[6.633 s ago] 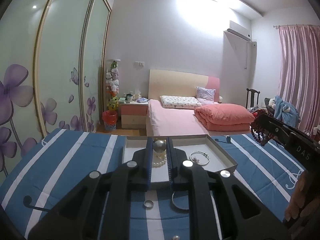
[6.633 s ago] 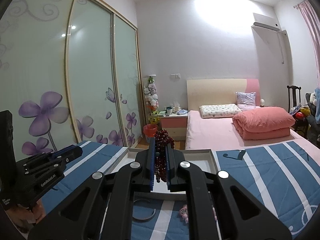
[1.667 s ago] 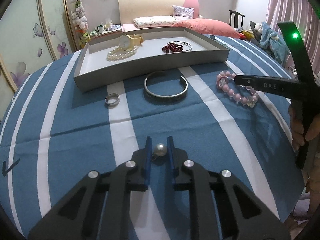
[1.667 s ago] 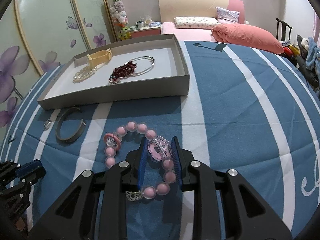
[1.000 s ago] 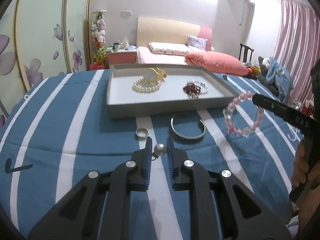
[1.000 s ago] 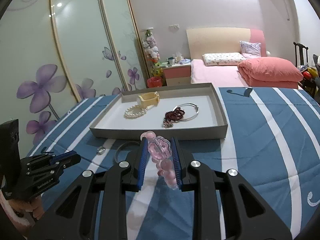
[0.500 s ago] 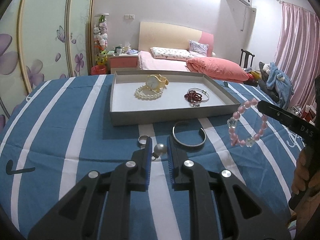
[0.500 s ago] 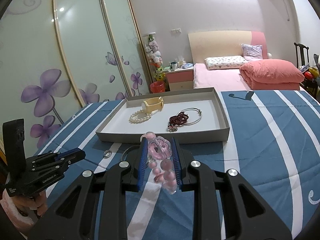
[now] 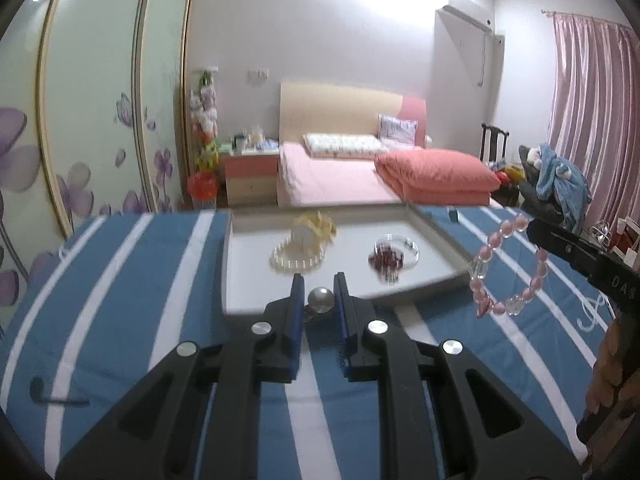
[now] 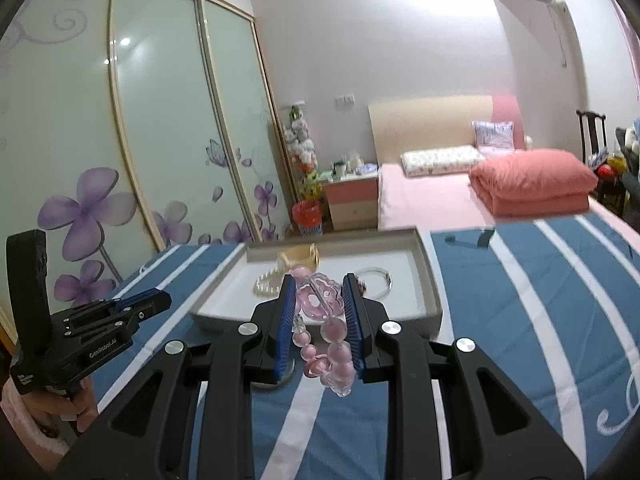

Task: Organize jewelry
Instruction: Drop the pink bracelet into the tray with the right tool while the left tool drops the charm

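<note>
Left gripper (image 9: 317,294) fingers clamped on a pearl bead (image 9: 320,300), held above the blue striped table (image 9: 120,300); right gripper (image 10: 318,294) fingers clamped on the pink bead bracelet (image 10: 324,320), which dangles off the cloth. Just past both sits the grey tray (image 9: 240,280), holding a pearl strand (image 9: 294,260), yellow watch (image 9: 314,228), and dark red beads (image 9: 386,260) beside a silver bangle (image 9: 408,246).
</note>
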